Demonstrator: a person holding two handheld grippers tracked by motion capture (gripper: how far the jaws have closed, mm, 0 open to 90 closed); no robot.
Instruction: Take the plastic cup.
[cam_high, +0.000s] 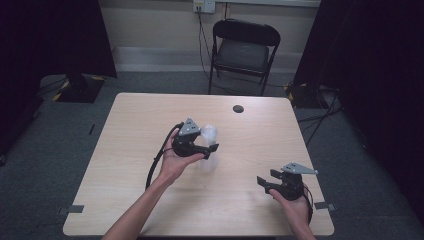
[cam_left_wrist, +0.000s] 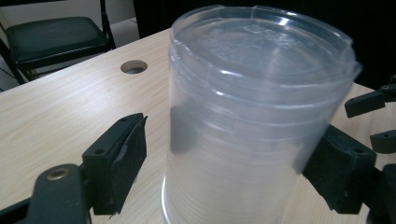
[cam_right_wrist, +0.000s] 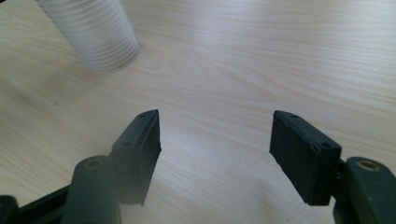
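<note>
We see the clear plastic container (cam_left_wrist: 252, 116) standing upside down on the table (cam_high: 130, 150) between the jaws of our left gripper (cam_high: 212, 147), left pad a little clear of its wall, right pad seemingly touching, our right gripper (cam_high: 264, 182) spread wide over bare wood, container well off beyond it.

The stack of cups (cam_left_wrist: 252, 121) was clear, glossy plastic, finely ribbed. The table (cam_left_wrist: 60, 107) was pale wood-grain laminate, smooth and matt. Each claw's pads (cam_right_wrist: 144, 154) looked like matt black rubber.

Clear plastic cup stack (cam_left_wrist: 252, 121), prob upside-down, upright, mid-table
</note>
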